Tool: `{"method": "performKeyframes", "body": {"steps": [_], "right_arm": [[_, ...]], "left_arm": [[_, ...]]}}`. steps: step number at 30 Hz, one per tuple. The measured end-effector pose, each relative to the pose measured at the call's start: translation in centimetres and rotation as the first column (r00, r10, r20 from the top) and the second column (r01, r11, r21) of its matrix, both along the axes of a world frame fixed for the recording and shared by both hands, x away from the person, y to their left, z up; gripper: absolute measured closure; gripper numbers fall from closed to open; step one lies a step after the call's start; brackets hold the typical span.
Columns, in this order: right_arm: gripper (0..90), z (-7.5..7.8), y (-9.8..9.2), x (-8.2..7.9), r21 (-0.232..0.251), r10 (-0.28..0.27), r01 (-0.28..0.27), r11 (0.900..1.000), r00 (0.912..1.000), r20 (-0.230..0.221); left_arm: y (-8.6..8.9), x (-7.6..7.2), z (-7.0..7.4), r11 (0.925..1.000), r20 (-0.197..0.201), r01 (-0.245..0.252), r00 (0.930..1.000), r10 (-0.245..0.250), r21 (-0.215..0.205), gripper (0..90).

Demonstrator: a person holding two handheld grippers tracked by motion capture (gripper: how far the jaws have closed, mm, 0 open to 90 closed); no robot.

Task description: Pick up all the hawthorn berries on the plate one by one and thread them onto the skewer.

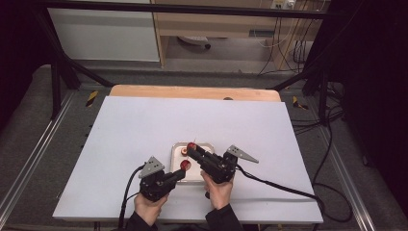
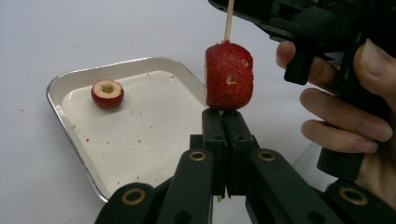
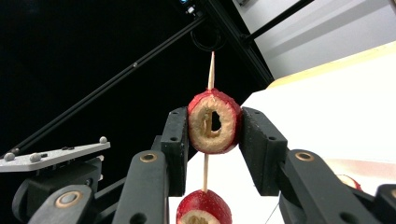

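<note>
Right gripper view: our right gripper (image 3: 214, 128) clamps a cored hawthorn (image 3: 214, 122) on the skewer (image 3: 211, 70), above the tray (image 2: 140, 65). Our left gripper (image 2: 226, 135), jaws together, pinches the skewer under the lower hawthorn (image 2: 229, 75). Uneven pushing could snap the skewer.

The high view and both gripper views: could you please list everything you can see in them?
Red cored fruit pieces: three; one between the right jaws, one lower on the skewer, one in the tray.
Thin wooden skewer: one, pale, run through two pieces, its lower end in the left jaws.
Shallow metal tray: one, silver, on the table beyond the grippers.
White table: one.
Left gripper: black, shut on the skewer.
Right gripper: black, shut on the upper piece.
</note>
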State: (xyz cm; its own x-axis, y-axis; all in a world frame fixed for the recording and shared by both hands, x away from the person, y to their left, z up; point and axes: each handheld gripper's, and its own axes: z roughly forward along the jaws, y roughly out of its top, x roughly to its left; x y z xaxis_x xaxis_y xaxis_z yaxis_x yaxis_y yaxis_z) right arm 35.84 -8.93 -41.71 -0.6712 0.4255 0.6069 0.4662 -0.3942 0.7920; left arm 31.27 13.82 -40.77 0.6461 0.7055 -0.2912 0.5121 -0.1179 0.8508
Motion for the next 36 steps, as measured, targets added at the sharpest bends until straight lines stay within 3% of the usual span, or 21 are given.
{"method": "performKeyframes", "body": {"steps": [36], "right_arm": [[63.9,-0.56,0.27,-0.28,-0.015,0.03,-0.03,0.999,0.9994,-0.018]], "left_arm": [[0.26,0.25,0.25,0.9998,0.006,0.019,0.9998,-0.019,0.004,88.9]]}}
